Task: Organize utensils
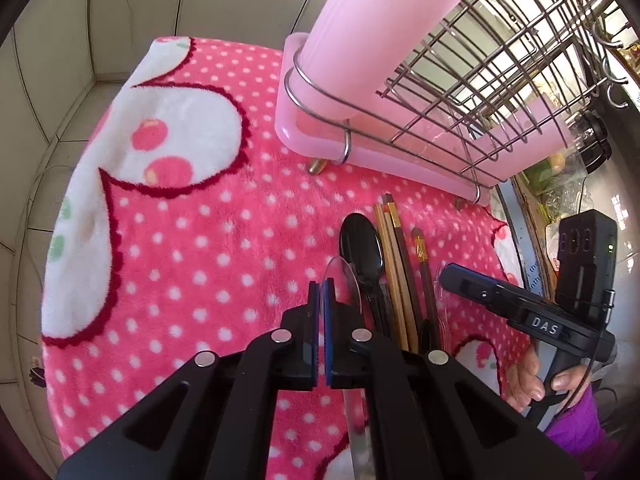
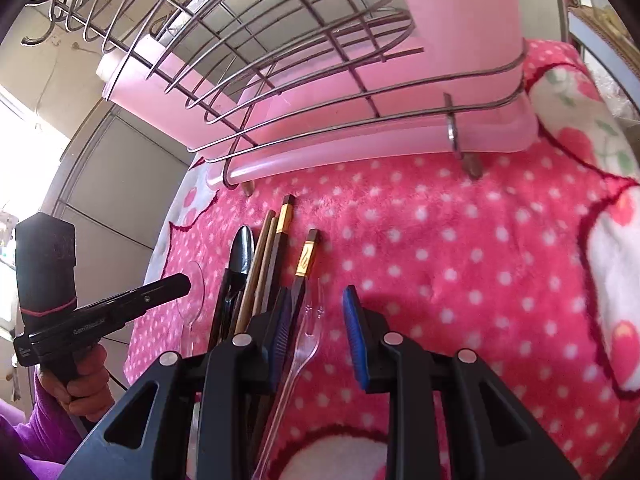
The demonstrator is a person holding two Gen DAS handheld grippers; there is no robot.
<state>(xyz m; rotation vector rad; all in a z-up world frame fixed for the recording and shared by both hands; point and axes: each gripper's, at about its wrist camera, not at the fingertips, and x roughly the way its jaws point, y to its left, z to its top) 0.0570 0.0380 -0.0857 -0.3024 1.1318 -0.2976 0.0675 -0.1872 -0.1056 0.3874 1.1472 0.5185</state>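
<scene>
With open pink blanket [image 1: 192,240] at frame left, the left gripper [image 1: 321,300] is closed beside one clear spoon [image 1: 344,284]; lower centre, the right gripper [image 2: 316,320] straddles one clear fork [image 2: 308,332] untouched, beside one black spoon [image 2: 242,256] and four chopsticks [image 2: 276,248].

utensils [image 2: 256,276] lie side by side on the blanket [image 2: 460,248], before the rack [image 2: 360,92].

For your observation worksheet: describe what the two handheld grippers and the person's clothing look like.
Both grippers are black plastic with blue ribbed pads and round silver pins. One side bears a white "DAS" label; a thin black cable runs beside its handle. The sleeve is purple.
</scene>
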